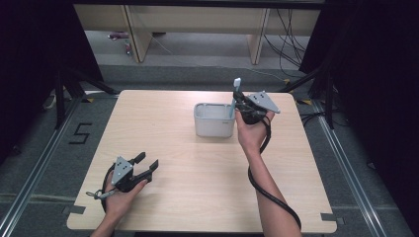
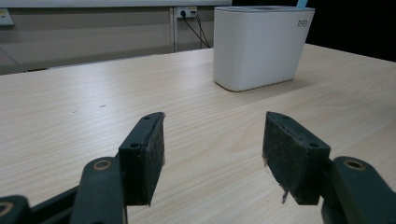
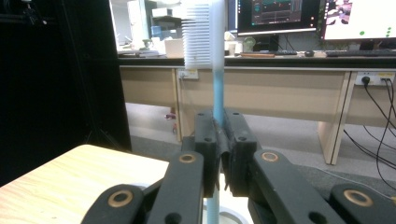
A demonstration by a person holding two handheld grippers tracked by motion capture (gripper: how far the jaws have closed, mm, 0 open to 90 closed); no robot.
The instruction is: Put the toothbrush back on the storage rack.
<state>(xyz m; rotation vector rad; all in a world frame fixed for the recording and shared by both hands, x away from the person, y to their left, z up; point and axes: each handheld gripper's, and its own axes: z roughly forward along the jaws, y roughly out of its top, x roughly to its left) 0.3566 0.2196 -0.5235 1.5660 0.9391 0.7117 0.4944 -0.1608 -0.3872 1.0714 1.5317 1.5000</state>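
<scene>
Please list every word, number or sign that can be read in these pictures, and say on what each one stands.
"5": black mark on the floor left of the table.
Small grey logo on the white holder: too small to read.
Monitor screens in the right gripper view: too blurred to read.

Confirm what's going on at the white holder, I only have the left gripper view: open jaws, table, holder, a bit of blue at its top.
Observer: The blue bit is a toothbrush. The right gripper is shut on its handle.
Operator: Which way is the brush standing?
Observer: Upright, bristle head on top, in the right gripper view. Its lower end goes down into the white holder.
Operator: Where's the right gripper relative to the holder?
Observer: High view puts it at the holder's right end, above the rim.
Operator: And the left gripper?
Observer: The left gripper sits near the table's front-left, well apart from the holder, nothing between its jaws.
</scene>
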